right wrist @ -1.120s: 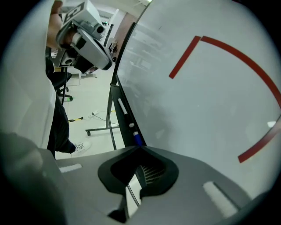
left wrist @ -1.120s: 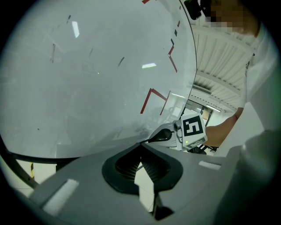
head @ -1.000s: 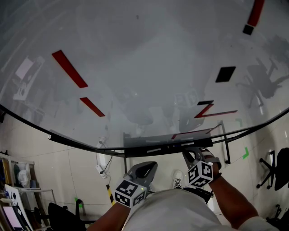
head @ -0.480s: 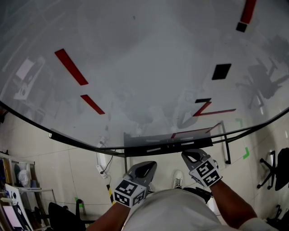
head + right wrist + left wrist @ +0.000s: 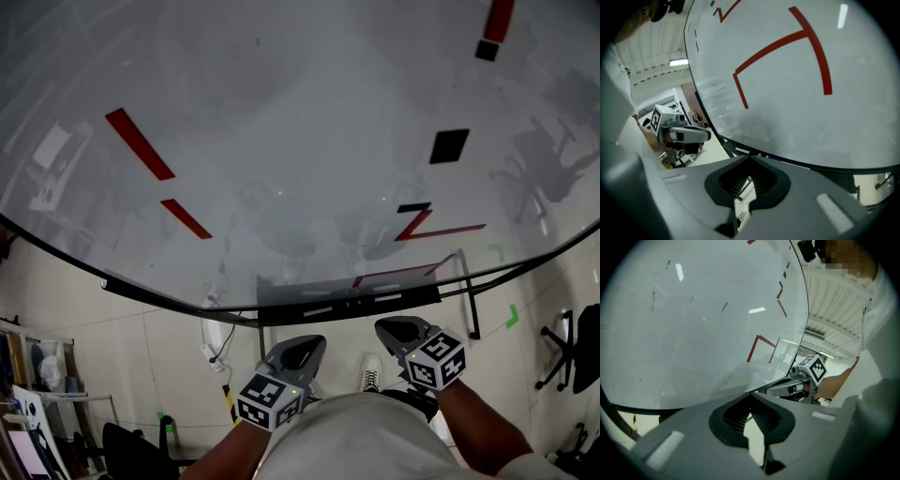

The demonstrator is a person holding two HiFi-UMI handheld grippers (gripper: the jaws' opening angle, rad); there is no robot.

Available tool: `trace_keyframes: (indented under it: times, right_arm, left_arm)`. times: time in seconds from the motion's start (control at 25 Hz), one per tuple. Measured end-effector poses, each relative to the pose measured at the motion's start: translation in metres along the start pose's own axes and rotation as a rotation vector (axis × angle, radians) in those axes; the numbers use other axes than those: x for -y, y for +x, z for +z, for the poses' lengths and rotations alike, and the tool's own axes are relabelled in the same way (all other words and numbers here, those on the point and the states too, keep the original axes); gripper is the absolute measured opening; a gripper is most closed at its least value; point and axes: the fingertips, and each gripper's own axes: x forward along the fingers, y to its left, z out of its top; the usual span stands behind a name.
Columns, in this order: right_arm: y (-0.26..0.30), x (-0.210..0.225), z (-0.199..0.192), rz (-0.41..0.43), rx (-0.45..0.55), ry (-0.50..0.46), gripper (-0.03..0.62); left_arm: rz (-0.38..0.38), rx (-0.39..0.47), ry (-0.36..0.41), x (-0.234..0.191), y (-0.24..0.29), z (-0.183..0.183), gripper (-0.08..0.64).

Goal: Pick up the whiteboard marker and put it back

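Observation:
A big whiteboard with red strokes fills the head view. Along its bottom edge runs a tray ledge with pale slim shapes lying on it; they are too small to name, so I cannot pick out the whiteboard marker. My left gripper is shut, low and close to the body. My right gripper is also shut, a little below the ledge. In the right gripper view the right gripper has its jaws meeting, with something white showing through the gap behind them. The left gripper holds nothing.
Black rectangles stick to the board at upper right. Below the board are its stand legs, a white shoe, a white device with a cable, office chairs at the right and clutter at the left.
My right gripper has drawn back from the tray ledge, down and slightly right towards the body. The left gripper has stayed where it was.

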Motion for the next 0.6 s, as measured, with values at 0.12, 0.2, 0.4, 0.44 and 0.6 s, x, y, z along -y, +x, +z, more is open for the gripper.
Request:
trace_keyframes:
  times: [0.12,0.2,0.4,0.44,0.6]
  right_arm:
    - [-0.002,-0.001,-0.001,0.000,-0.001,0.000,0.002]
    - [-0.003,-0.003,0.000,0.005,0.007,0.011,0.002]
    - [-0.010,-0.010,0.006,0.041,0.051,0.099,0.002]
    - [-0.012,-0.012,0.008,0.053,0.061,0.120,0.002]
    - [-0.019,-0.016,0.015,0.081,0.100,0.175,0.002]
  left_arm:
    - [-0.002,0.000,0.000,0.001,0.000,0.000,0.017]
    - [-0.003,0.000,0.001,0.001,0.000,-0.001,0.017]
    - [-0.002,0.010,-0.033,-0.001,-0.003,-0.001,0.017]
    - [-0.003,0.019,-0.045,-0.002,-0.004,0.001,0.017]
    - [-0.007,0.039,-0.062,-0.004,-0.006,0.005,0.017]
